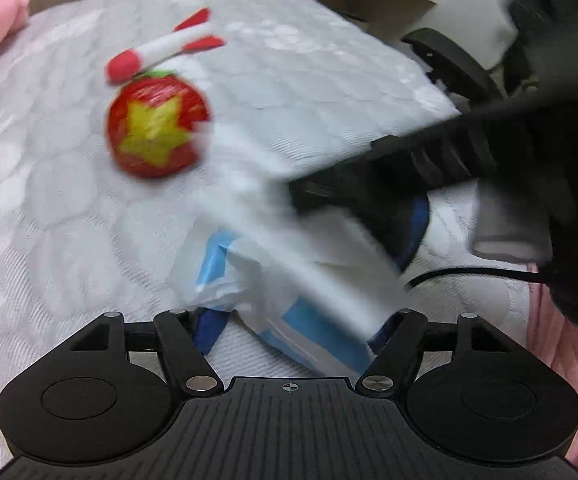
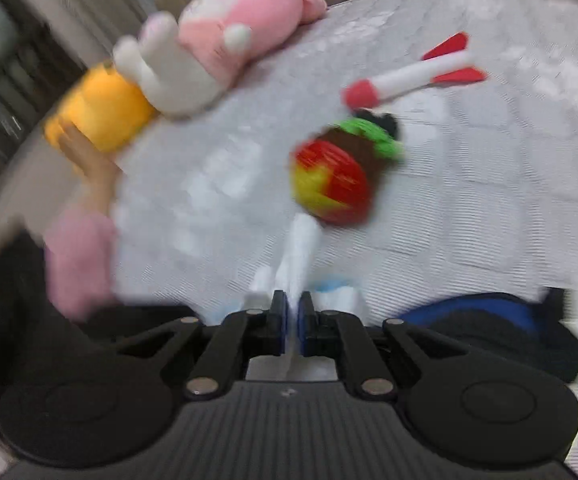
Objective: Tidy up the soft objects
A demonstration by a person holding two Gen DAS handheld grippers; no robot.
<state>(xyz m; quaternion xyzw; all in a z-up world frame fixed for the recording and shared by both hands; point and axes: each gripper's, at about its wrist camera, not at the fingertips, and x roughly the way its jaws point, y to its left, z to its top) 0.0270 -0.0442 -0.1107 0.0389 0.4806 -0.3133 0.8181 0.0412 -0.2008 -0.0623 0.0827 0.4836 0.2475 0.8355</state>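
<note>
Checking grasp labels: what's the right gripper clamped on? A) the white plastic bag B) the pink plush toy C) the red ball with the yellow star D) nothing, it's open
A. In the right wrist view the right gripper has its jaws nearly closed with a strip of the white plastic bag pinched between them; the red ball lies apart, farther out on the bed.

Black ribbed left gripper [image 1: 289, 320], silver pivot screws, blue-padded right gripper [image 2: 294, 320]
</note>
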